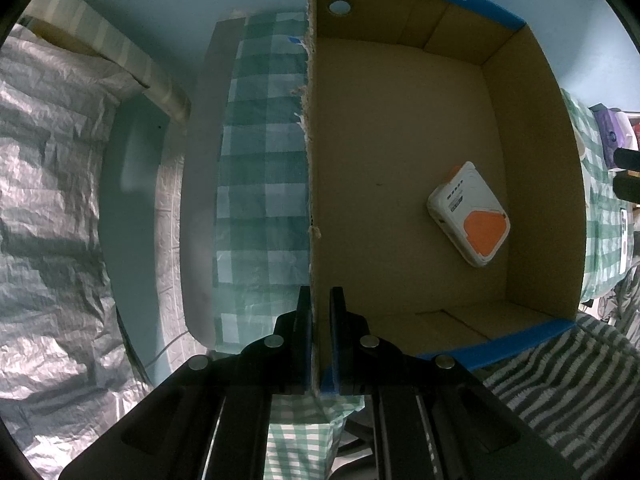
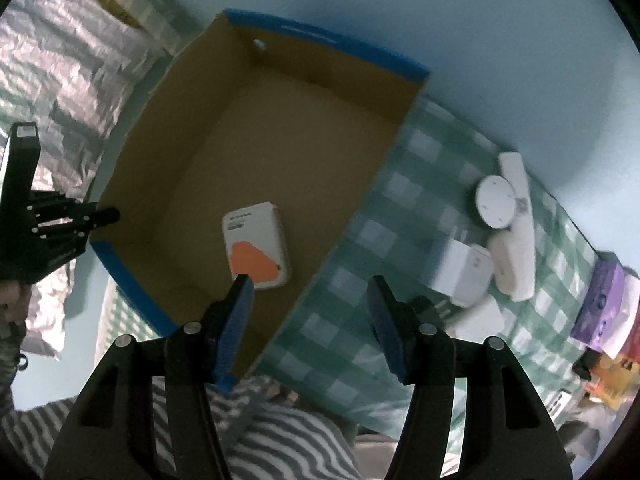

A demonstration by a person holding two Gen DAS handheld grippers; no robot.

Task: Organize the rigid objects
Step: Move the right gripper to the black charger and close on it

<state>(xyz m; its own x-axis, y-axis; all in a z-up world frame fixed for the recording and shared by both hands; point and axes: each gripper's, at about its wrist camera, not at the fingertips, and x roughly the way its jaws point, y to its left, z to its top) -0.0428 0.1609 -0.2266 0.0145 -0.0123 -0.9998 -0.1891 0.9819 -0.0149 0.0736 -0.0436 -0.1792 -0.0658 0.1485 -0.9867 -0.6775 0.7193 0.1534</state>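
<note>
Left tongs (image 1: 320, 320) clamping box wall (image 1: 311, 160), right tongs (image 2: 310, 320) open

Both wrist views look straight down, sharing the cardboard box (image 1: 400, 160) (image 2: 280, 140)

One cardboard box (image 2: 280, 128), one white-and-orange device (image 2: 256, 250) inside, one round white disc (image 2: 495, 202), two purple boxes (image 2: 600, 304).

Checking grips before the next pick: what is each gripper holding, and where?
Left gripper pinches the cardboard box by its side wall's top edge. Right gripper is open, holding nothing.
</note>
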